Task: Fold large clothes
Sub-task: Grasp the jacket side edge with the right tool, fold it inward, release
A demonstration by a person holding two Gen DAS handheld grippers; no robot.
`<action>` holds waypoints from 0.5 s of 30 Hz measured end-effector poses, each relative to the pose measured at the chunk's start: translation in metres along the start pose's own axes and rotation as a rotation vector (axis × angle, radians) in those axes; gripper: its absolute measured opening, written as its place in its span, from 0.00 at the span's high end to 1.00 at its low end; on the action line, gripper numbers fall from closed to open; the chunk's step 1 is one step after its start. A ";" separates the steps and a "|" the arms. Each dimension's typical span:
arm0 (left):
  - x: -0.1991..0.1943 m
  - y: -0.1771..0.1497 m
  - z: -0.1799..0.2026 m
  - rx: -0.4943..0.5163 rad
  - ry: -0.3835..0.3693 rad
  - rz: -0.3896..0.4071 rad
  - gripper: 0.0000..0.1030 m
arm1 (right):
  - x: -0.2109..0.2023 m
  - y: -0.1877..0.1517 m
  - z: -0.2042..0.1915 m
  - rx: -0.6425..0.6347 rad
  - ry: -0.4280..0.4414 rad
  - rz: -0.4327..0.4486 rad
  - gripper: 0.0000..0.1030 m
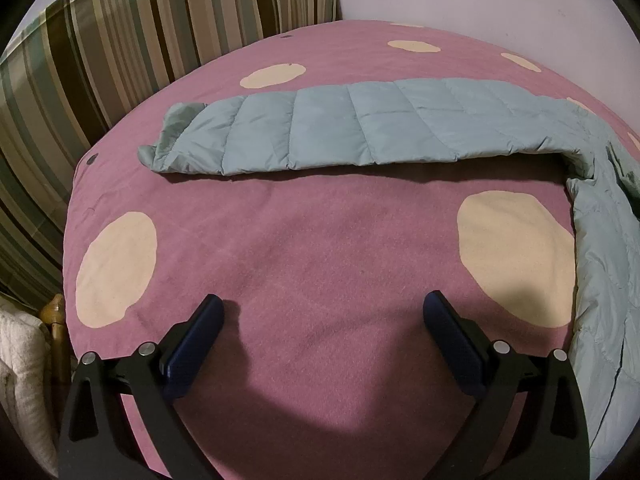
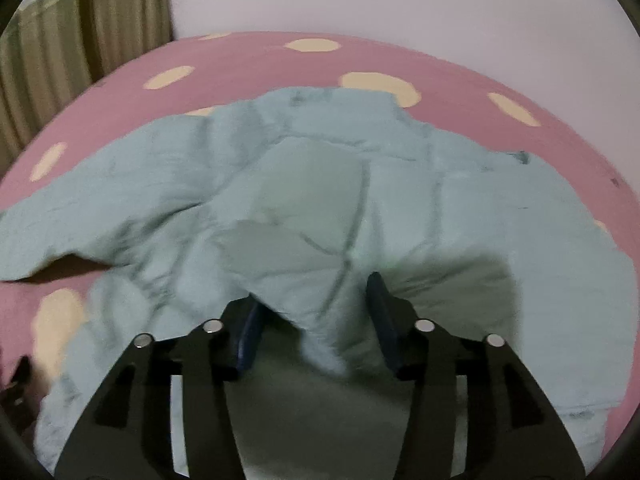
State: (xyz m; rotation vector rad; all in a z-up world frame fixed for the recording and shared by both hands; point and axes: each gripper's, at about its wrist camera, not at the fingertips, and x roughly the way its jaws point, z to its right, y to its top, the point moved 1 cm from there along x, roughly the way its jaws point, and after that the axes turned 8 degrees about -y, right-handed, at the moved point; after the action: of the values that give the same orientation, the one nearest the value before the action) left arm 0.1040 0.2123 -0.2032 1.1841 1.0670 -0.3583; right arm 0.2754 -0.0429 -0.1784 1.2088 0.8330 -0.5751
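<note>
A light blue quilted puffer jacket lies on a pink bed cover with cream dots. In the left wrist view its sleeve point(image 1: 320, 132) stretches flat across the bed, and the body runs down the right edge. My left gripper point(image 1: 324, 308) is open and empty above bare cover, well short of the sleeve. In the right wrist view the jacket body point(image 2: 320, 184) fills the middle, rumpled. My right gripper point(image 2: 316, 292) is open with a fold of the jacket lying between its jaws; the left finger is partly hidden by the fabric.
The pink dotted bed cover point(image 1: 320, 248) spreads under everything. Striped curtains point(image 1: 120, 40) hang at the back left and a pale wall point(image 2: 400, 0) stands behind the bed. A white quilted item point(image 1: 20, 380) and a wooden post sit beyond the bed's left edge.
</note>
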 end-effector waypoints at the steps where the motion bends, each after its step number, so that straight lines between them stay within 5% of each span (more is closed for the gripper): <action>1: 0.000 0.000 0.000 0.000 0.000 0.000 0.04 | -0.007 -0.001 -0.001 -0.002 0.034 0.001 0.51; 4: 0.000 0.000 -0.001 0.000 0.000 0.000 0.04 | -0.044 -0.008 0.010 0.009 0.137 0.033 0.51; 7: 0.000 0.000 -0.001 0.001 0.001 0.000 0.04 | -0.081 -0.015 0.049 0.056 0.127 0.088 0.51; 9: 0.000 0.000 -0.001 0.001 0.001 0.000 0.04 | -0.096 -0.022 0.089 0.123 0.088 0.109 0.57; 13: 0.000 0.000 -0.001 0.001 0.001 0.000 0.04 | -0.092 -0.050 0.200 0.322 -0.085 0.075 0.87; 15: 0.000 0.000 -0.001 0.001 0.001 0.000 0.04 | -0.080 -0.071 0.246 0.423 -0.140 0.034 0.92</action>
State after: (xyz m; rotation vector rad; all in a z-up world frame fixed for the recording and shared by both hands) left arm 0.1041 0.2129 -0.2034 1.1853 1.0679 -0.3583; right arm 0.2344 -0.3025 -0.1229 1.5422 0.5851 -0.8253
